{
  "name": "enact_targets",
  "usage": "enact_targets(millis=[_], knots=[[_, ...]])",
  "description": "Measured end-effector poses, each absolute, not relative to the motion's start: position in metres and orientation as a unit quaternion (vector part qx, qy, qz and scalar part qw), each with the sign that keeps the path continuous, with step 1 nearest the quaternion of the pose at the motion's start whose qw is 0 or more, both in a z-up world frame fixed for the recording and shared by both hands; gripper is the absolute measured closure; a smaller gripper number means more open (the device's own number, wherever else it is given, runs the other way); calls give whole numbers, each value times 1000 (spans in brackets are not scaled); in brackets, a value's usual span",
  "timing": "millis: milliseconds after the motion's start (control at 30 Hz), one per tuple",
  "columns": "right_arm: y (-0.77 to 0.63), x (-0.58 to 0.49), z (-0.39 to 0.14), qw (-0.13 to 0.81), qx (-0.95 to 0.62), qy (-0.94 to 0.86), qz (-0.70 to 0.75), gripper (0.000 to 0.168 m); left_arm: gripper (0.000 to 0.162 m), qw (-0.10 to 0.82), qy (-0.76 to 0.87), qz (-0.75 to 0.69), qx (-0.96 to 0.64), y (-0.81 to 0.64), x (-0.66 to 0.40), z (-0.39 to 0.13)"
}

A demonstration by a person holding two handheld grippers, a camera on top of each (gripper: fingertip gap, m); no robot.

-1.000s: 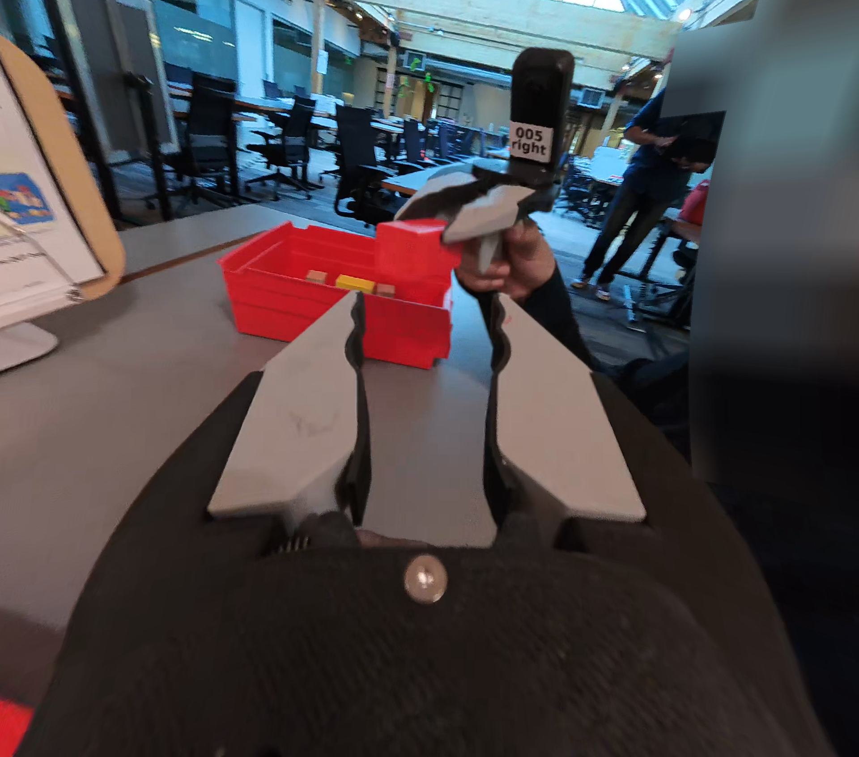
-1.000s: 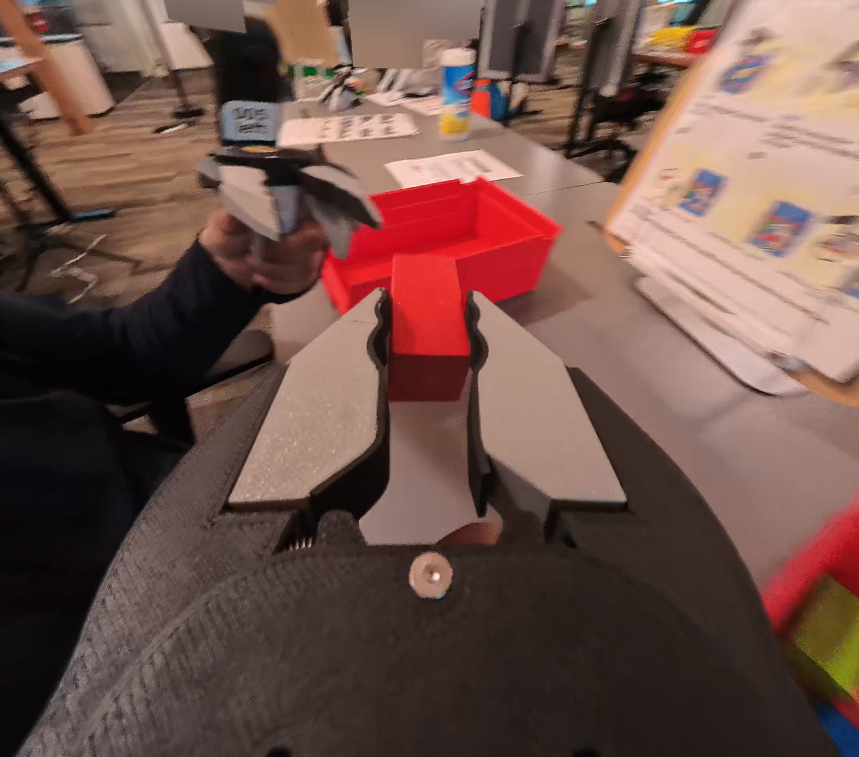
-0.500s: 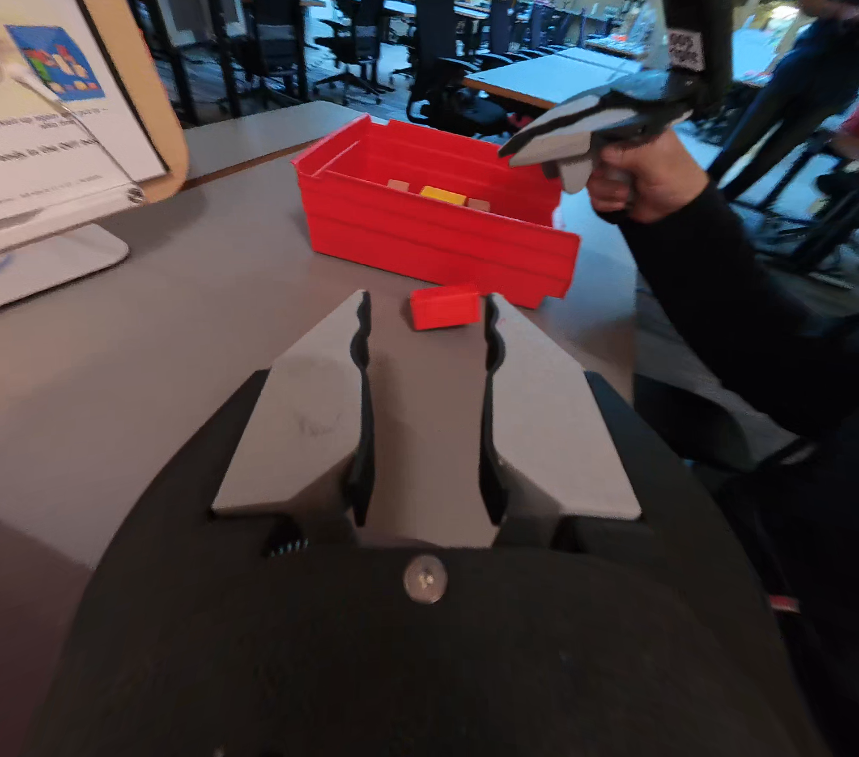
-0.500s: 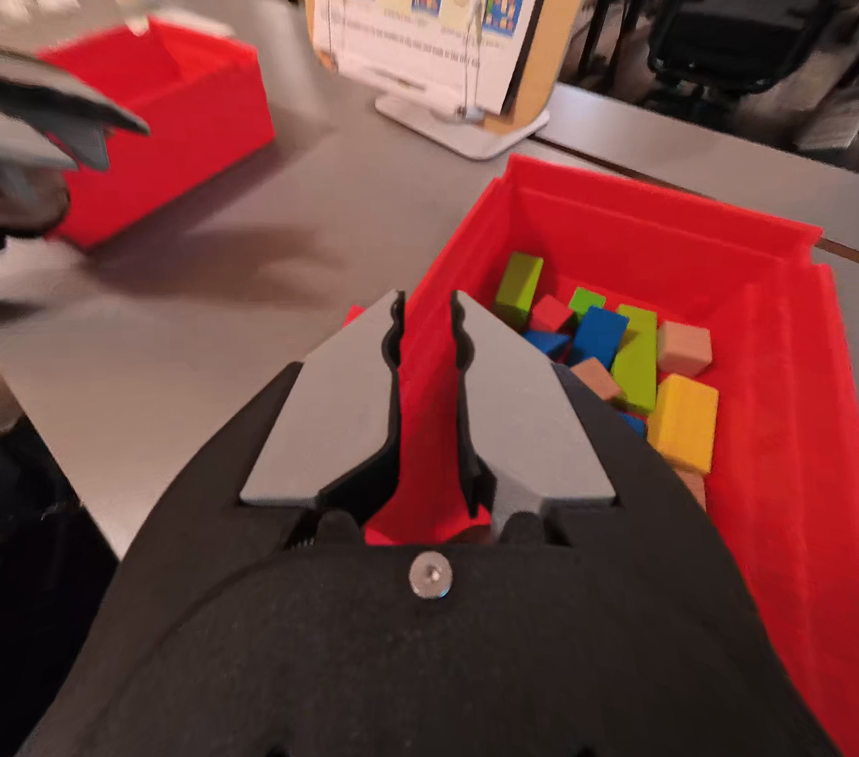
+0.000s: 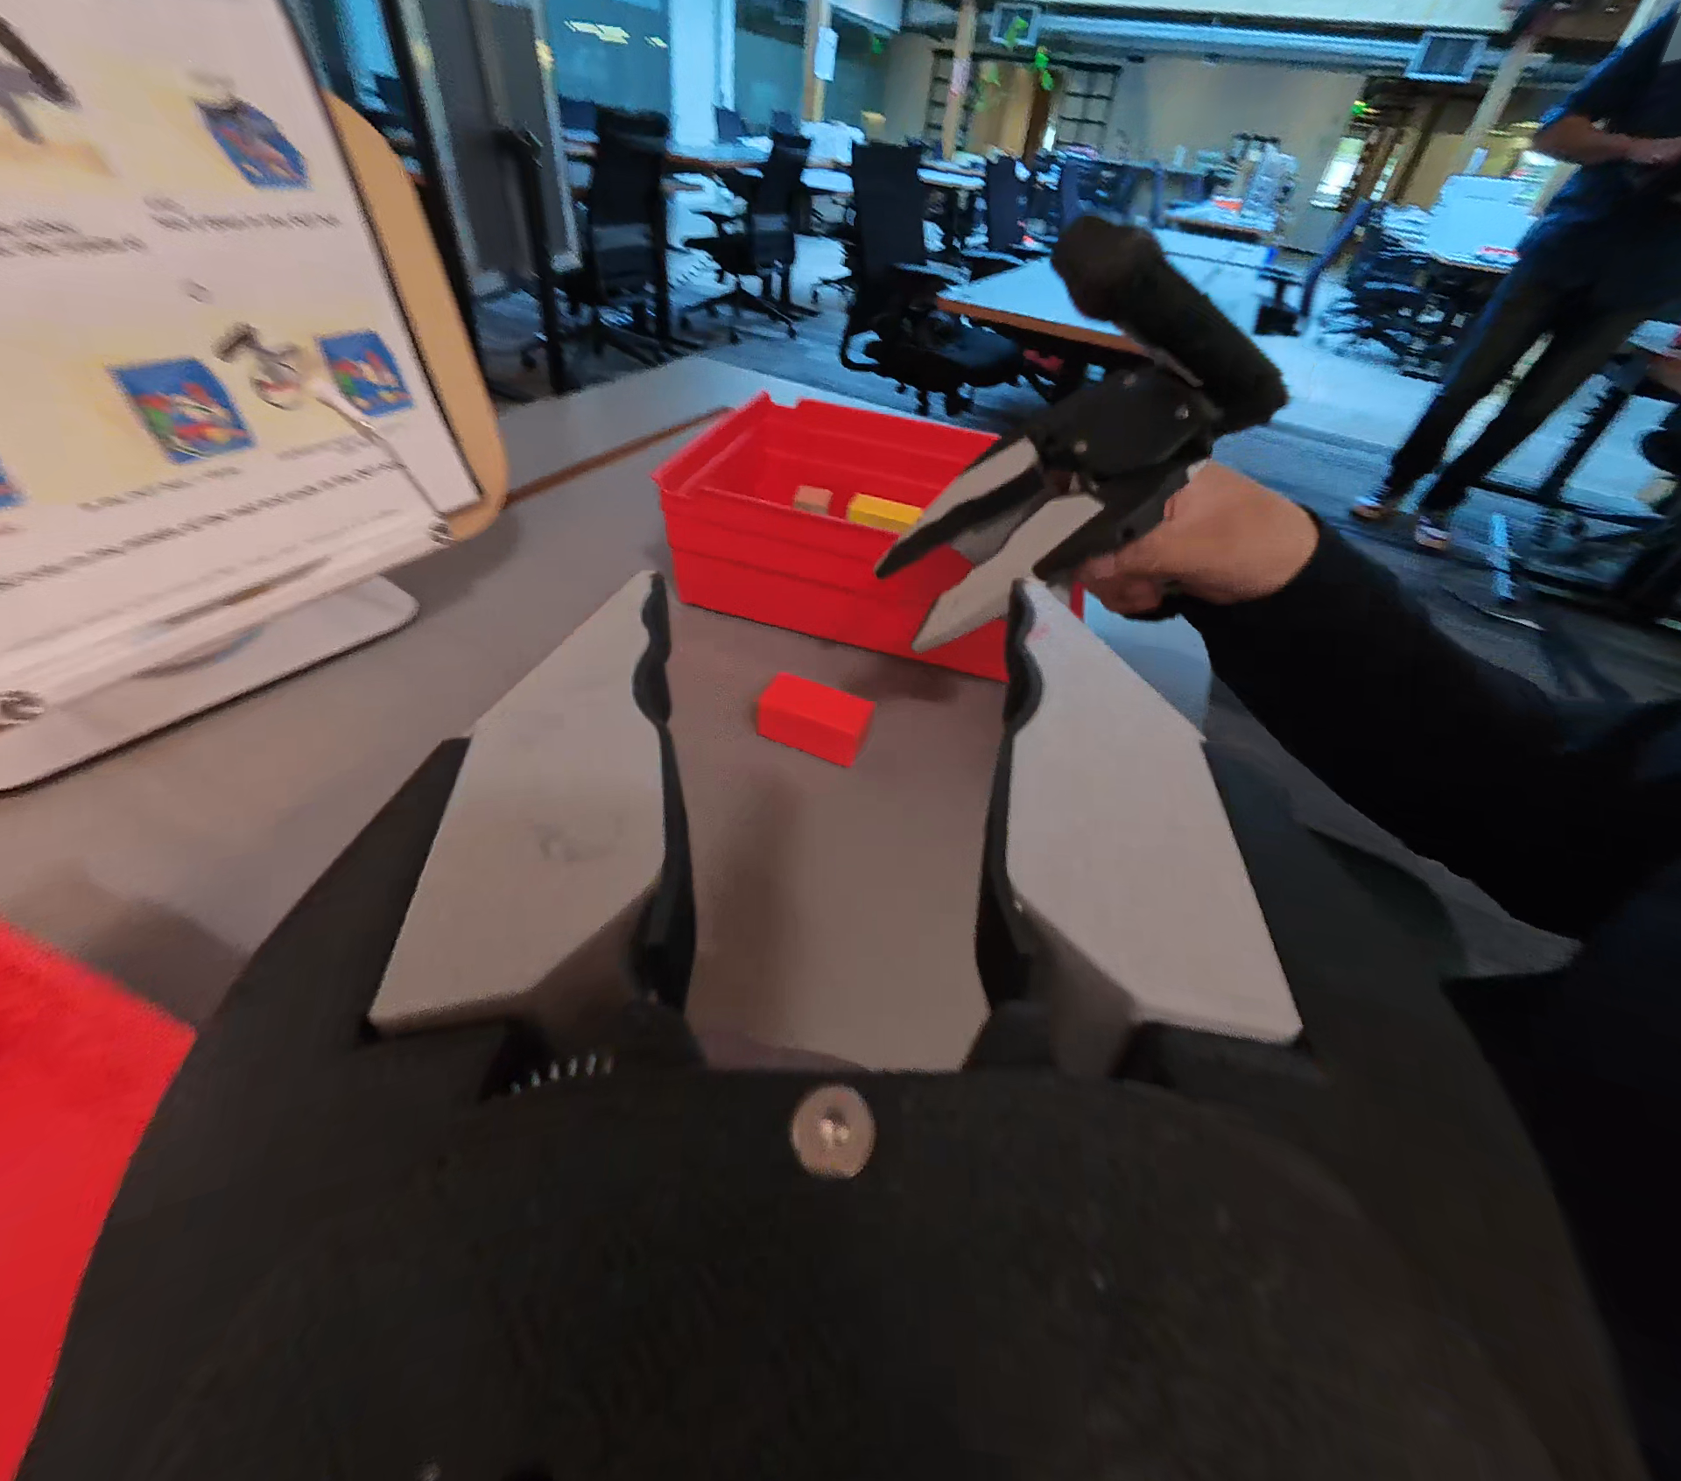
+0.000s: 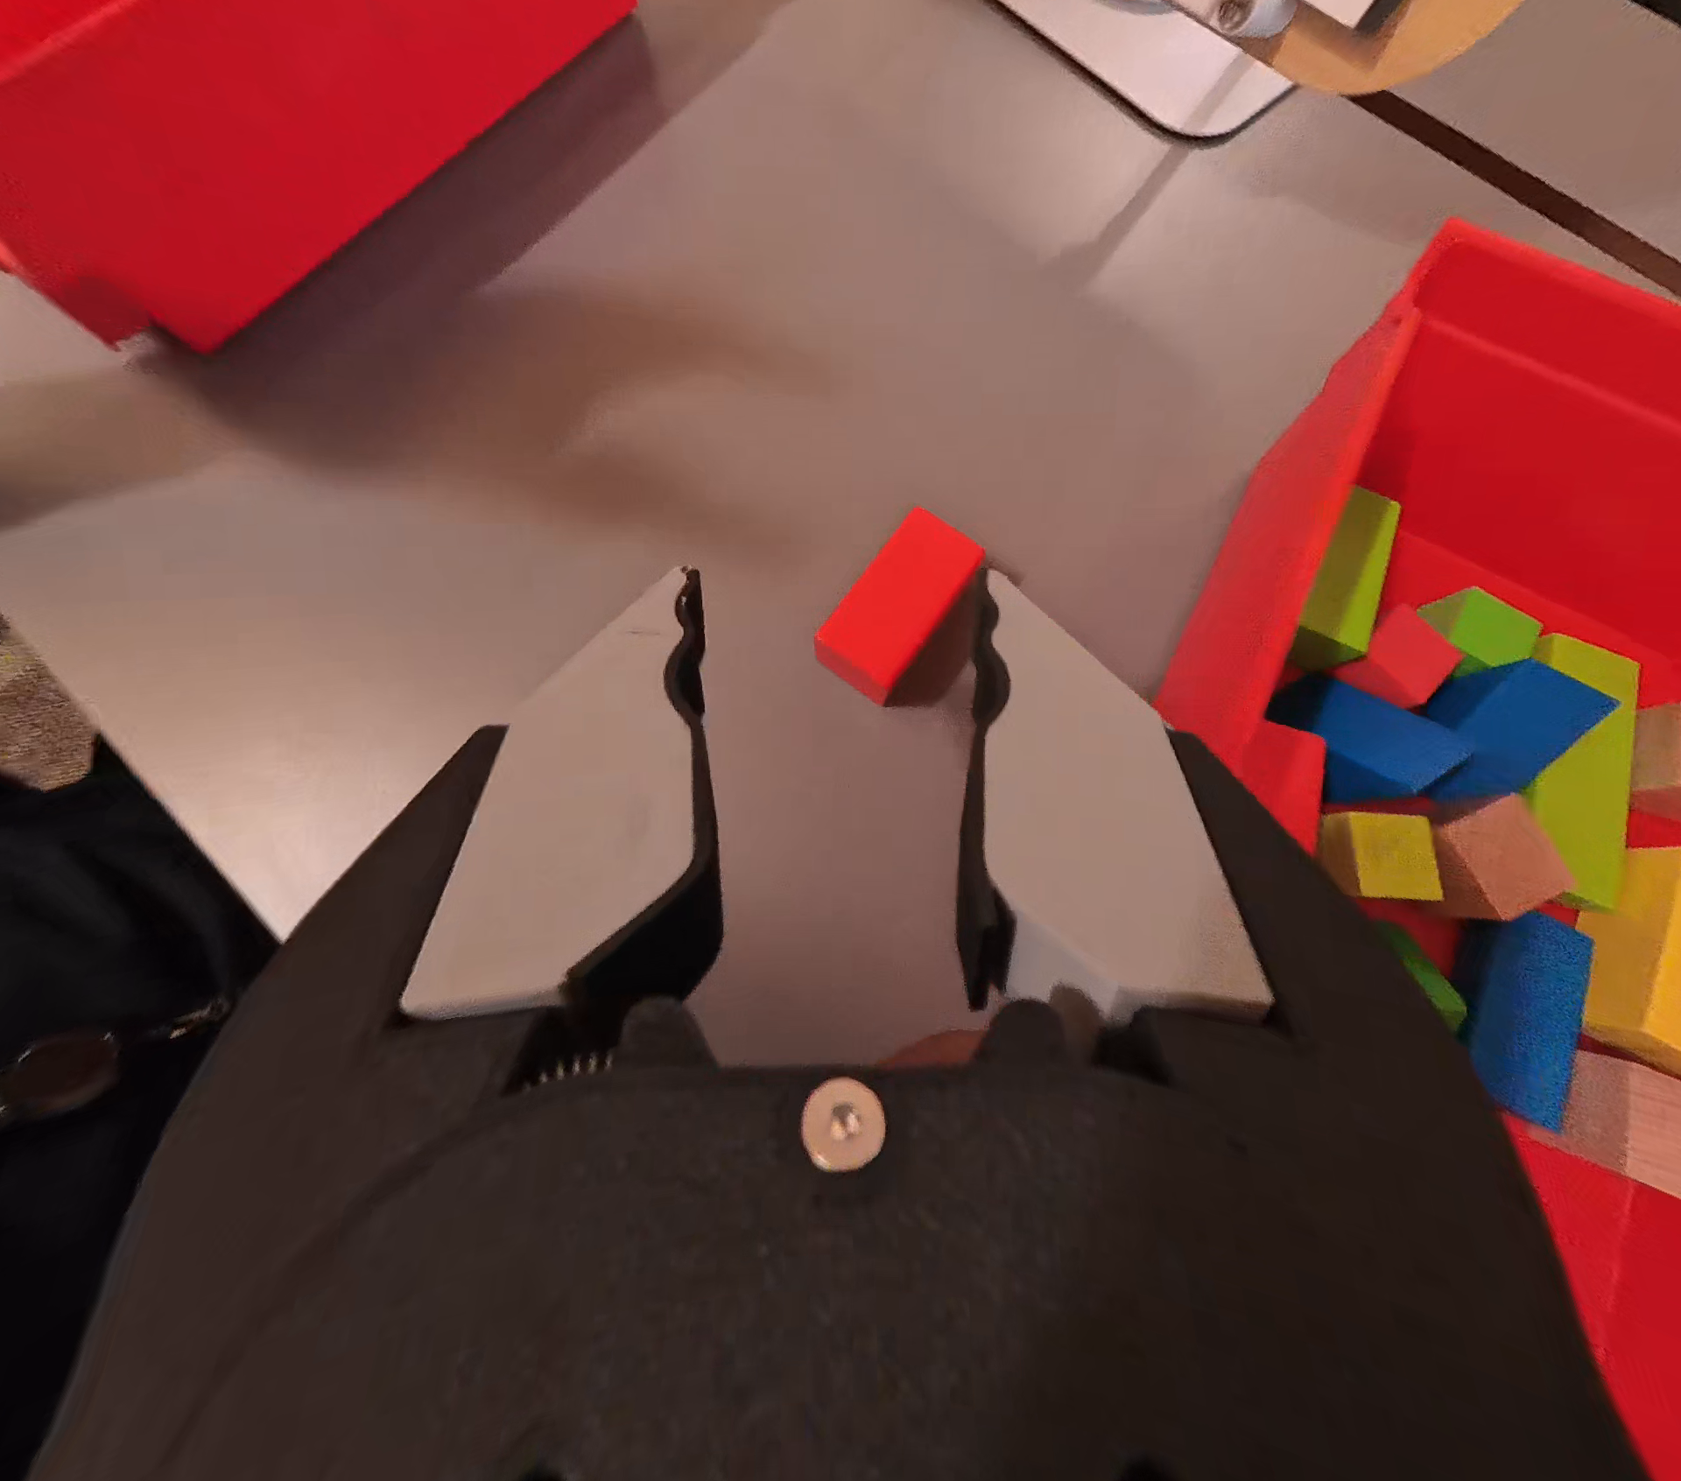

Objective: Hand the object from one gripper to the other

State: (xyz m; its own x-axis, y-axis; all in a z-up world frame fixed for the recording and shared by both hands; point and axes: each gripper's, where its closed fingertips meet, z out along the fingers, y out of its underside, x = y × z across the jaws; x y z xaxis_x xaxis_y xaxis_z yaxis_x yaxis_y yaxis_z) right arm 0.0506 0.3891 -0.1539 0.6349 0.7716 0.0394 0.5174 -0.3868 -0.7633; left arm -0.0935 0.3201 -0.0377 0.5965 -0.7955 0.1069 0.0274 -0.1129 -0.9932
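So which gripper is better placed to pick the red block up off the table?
Probably the right gripper: it hangs open above the red block, which lies near its fingertips. The left gripper, also open, sits farther back.

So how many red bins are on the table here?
2. One red bin sits far left in the right wrist view; the other bin, on the right, holds coloured blocks. More may lie outside view.

The right tongs point(image 6: 837, 592), spread and empty, hover over a red block point(image 6: 896, 605) on the table point(image 6: 819, 255).
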Motion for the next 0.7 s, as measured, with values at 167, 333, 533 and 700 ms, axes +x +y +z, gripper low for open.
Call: enact_targets(millis=[167, 333, 533, 700], knots=[[411, 35, -177, 346, -855, -377, 86, 111, 87, 660, 253, -294, -643, 311, -145, -6], [422, 36, -218, 256, -896, -362, 26, 107, 88, 692, 237, -270, -626, 301, -175, 11], [435, 47, -258, 191, -918, -347, -24, 133, 88, 690, 250, -258, -629, 301, -175, 8], [432, 29, -248, 212, -905, -367, 26, 136, 88, 683, 264, -235, -639, 306, -169, -1]])
